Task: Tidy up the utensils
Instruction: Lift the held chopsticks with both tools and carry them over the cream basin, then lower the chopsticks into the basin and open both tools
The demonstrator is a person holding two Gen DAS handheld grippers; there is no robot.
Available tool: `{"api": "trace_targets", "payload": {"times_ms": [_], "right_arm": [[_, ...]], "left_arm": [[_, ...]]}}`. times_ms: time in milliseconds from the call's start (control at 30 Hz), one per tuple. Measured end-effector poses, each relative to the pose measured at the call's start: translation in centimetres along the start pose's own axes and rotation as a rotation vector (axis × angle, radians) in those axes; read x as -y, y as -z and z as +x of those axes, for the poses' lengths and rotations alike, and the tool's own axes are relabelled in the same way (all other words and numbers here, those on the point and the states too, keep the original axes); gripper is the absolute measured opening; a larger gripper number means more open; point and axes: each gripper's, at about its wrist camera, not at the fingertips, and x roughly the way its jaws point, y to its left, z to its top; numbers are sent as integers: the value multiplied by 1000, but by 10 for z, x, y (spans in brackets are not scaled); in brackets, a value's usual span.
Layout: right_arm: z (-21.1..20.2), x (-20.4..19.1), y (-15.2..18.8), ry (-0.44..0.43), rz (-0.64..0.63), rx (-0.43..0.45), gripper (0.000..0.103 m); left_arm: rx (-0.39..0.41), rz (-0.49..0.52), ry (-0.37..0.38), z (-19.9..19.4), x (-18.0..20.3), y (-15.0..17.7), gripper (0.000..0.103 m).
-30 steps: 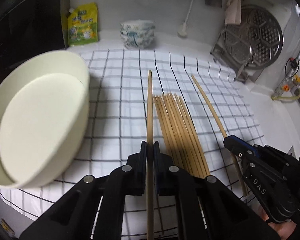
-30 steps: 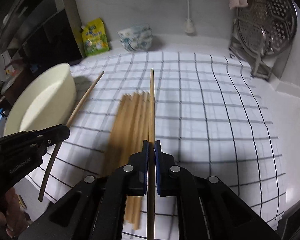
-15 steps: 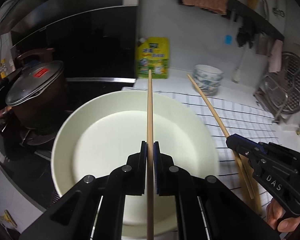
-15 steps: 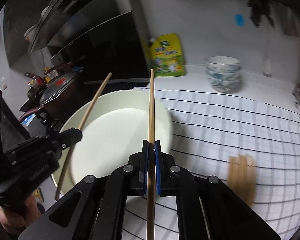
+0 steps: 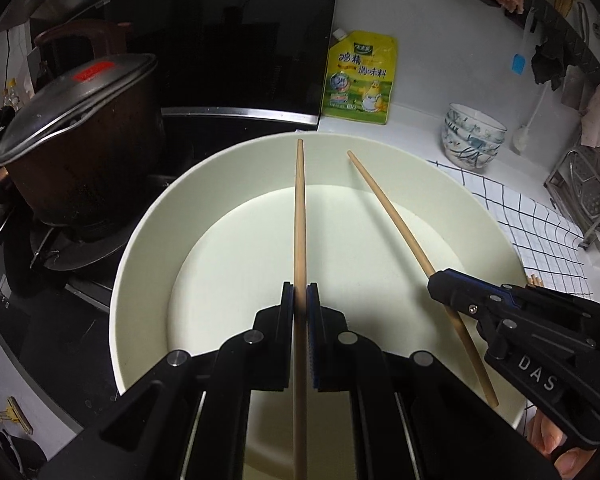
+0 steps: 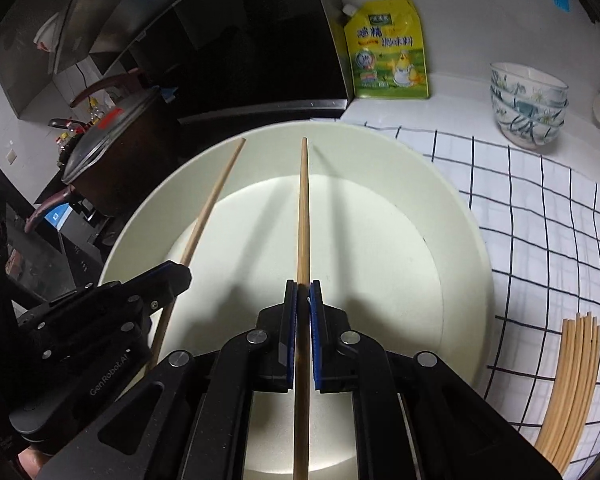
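Carrying one wooden chopstick in each hand-held gripper, I have swung both away from the checked cloth and now hold them over the cream basin (image 5: 140, 264) at the left end of the surface, beside the stove.

The left hand-held gripper (image 5: 300, 300) is clamped narrow on the left chopstick (image 5: 299, 216), whose tip points toward the basin's far wall. The right hand-held gripper (image 6: 303, 296) pinches the right chopstick (image 6: 303, 216) the same way. From the left wrist view the two sticks sit side by side above the basin floor, apart and angled slightly toward each other.

A second ago both sticks were above the cloth beside the bundle of chopsticks (image 6: 572, 380); that bundle now lies well to the right on the checked cloth (image 6: 540, 216).

I judge the carry is nearly complete and the release into the basin comes next, with the bundle left to move. A lidded pot (image 5: 72, 128) stands just beyond the basin's left edge.
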Motion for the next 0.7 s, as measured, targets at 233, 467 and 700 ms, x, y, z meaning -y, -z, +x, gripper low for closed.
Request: {"api": "trace_targets", "payload": {"times_ms": [233,467,700], "right_arm": [[9,4,6,27,8,-27,6],[-9,0,8,52,-11,25,21],[-24,-2,15,59,-17,49,21]], "left_arm": [[-27,-13,1,9,-8,3,8],[15,-49,-33,-6,-17,4,60],[40,-60,-56,-23,-22,10,63]]}}
